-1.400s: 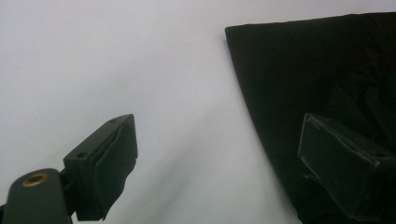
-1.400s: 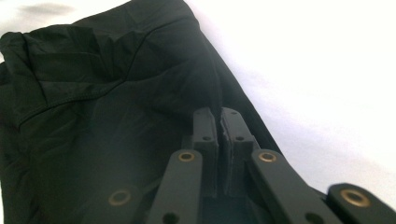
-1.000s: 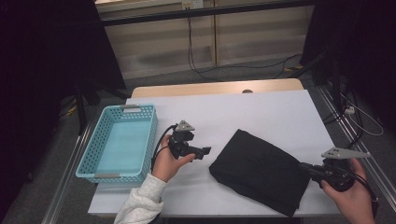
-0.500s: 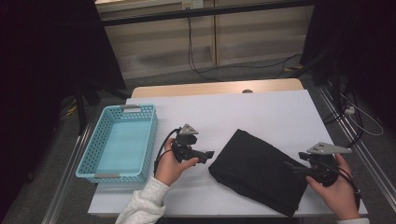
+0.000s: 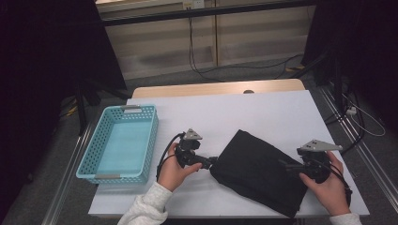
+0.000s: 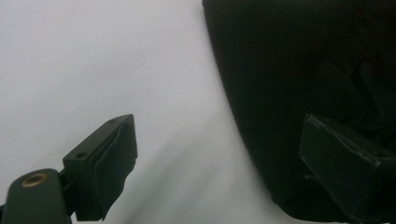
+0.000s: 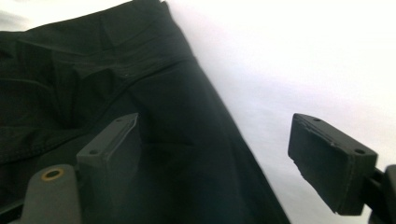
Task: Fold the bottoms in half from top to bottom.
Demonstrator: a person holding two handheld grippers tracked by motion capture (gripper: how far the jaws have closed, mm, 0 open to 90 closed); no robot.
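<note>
A folded black cloth [image 5: 258, 178] lies on the white table [image 5: 263, 112], toward the front right. My left gripper [image 5: 213, 161] points at the cloth's left corner. In the left gripper view it [image 6: 219, 158] stands open, one jaw over the cloth [image 6: 289, 93] and the other over bare table. My right gripper [image 5: 286, 164] rests at the cloth's right side. Its jaws have just been opening; in the right gripper view the gripper [image 7: 215, 149] stands wide open, the cloth's edge [image 7: 93, 70] lying under the gap, untouched by the pads.
A light blue plastic basket [image 5: 119, 143] stands at the table's left edge, with nothing in it. Behind the cloth the white tabletop stretches to a wooden strip [image 5: 211, 89] at the far edge. Cables [image 5: 356, 117] hang off the right side.
My right gripper has moved left over the cloth's right side and its jaws have spread apart. The left hand has stayed almost where it was.
</note>
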